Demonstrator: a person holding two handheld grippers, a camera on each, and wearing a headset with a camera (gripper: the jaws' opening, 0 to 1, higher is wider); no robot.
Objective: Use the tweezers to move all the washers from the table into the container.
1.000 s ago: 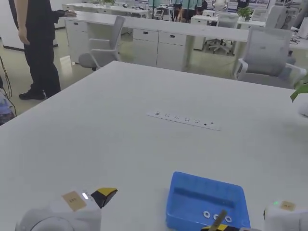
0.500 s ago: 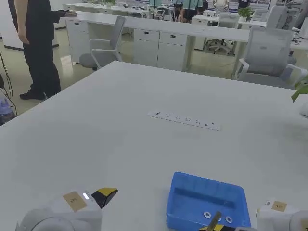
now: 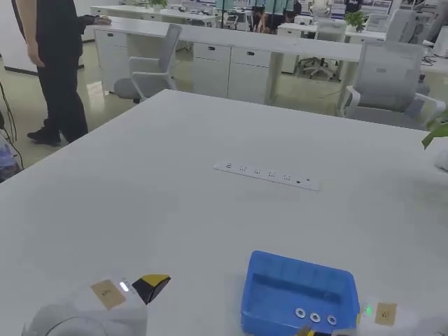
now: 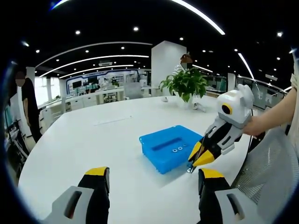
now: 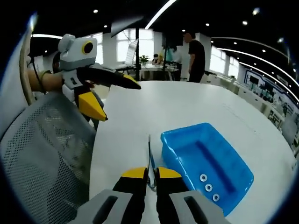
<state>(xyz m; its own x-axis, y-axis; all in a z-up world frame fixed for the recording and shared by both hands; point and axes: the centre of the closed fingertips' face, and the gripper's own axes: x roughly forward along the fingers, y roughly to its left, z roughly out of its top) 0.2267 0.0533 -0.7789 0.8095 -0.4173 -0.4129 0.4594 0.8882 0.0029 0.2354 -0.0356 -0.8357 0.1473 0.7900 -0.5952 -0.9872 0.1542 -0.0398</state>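
On the white table (image 3: pixel 175 203), the blue container (image 5: pixel 187 149) sits just right of your right gripper (image 5: pixel 152 173), whose fingers are clenched on the tweezers (image 5: pixel 150 151). Your left gripper (image 4: pixel 154 172) hangs with its fingers spread wide, grasping nothing, and the container lies ahead between them. Three washers (image 5: pixel 209 187) lie inside the container, right of the clenched fingers.

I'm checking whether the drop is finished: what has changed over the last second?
The right gripper, shut on the tweezers, has drawn back from over the blue container toward the bottom of the head view, leaving the three washers inside in plain sight. The open left gripper stayed put; the container and the power strip have not moved.
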